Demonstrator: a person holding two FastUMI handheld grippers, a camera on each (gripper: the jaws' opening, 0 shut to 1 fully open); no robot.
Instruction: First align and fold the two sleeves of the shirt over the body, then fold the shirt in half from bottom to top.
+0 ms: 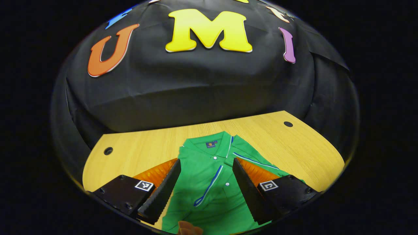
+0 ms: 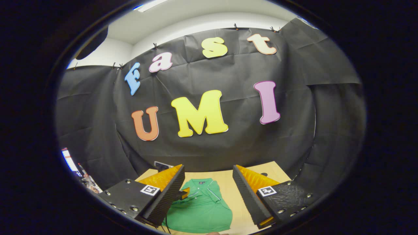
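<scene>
I see the green polo shirt (image 1: 214, 182) lying flat on the wooden table (image 1: 294, 143), collar pointing toward the black cloth wall (image 1: 196, 91). Blue-and-white piping runs along its button placket. In the left gripper view, my left gripper (image 1: 206, 187) hovers over the shirt's chest, jaws spread wide, nothing between them, one finger on each side of the placket. Whether the fingertips touch the fabric, I cannot tell. A bit of a hand (image 1: 189, 228) shows at the shirt's near edge.

In the right gripper view, my right gripper (image 2: 209, 195) sits higher and farther back from the shirt (image 2: 199, 209), jaws also wide apart and holding nothing (shirt looks small between the fingers). The table (image 2: 236, 202) shows bare wood to the right of the shirt there.
</scene>
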